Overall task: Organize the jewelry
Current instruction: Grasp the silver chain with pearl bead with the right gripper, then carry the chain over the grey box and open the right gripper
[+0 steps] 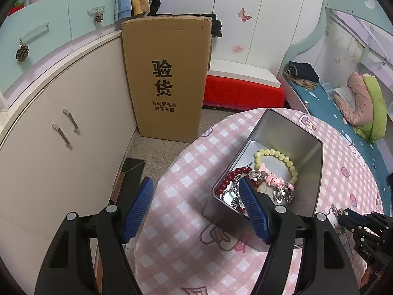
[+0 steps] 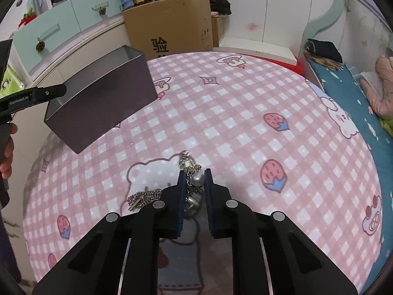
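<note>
Chain bracelet [image 2: 190, 184] at lower centre sits pinched in my right gripper [image 2: 194, 179]; my left gripper [image 1: 196, 196] straddles the metal tin's [image 1: 289, 132] wall, jaws wide.

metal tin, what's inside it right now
Inside the tin: a yellow bead bracelet, red beads, a pink charm and silver chains. The left finger covers some.
</note>
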Motion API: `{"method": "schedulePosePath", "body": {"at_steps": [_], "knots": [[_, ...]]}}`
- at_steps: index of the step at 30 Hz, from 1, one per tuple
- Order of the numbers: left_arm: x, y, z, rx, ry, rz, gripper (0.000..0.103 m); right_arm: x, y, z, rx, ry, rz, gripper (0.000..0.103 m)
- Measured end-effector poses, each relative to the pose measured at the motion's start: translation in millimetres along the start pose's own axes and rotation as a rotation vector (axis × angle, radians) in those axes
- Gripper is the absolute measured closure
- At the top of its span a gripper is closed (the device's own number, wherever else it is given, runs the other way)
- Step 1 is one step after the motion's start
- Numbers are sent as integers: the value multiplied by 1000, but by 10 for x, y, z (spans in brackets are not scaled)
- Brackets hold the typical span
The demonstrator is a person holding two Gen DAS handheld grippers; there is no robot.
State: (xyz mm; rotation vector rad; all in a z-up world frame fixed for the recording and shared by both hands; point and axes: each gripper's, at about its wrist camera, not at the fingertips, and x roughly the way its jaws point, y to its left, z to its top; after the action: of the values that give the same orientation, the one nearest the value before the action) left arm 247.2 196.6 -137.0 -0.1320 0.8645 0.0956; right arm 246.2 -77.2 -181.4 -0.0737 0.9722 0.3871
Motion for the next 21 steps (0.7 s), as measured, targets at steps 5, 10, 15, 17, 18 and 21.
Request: {"method": "schedulePosePath", "body": {"at_steps": [5,10,15,17,18,21], "knots": [[50,-9,5,1,10,-40,48,-113,-49,96,12,-35,40,88],[29,-163,24,59,20,-66,80,-324,-8,280,-5,-81,50,88],[9,-225,23,84,22,-47,83,-522,38,433,-21,-128,51,88],[-6,-212,19,80,26,-61,84,-577,38,468,-22,-137,58,88],[-17,-202,17,78,28,-68,85,-601,42,474,-24,-143,58,88],[-47,-201,12,88,26,-67,89,-677,56,521,-31,-158,57,88]]}}
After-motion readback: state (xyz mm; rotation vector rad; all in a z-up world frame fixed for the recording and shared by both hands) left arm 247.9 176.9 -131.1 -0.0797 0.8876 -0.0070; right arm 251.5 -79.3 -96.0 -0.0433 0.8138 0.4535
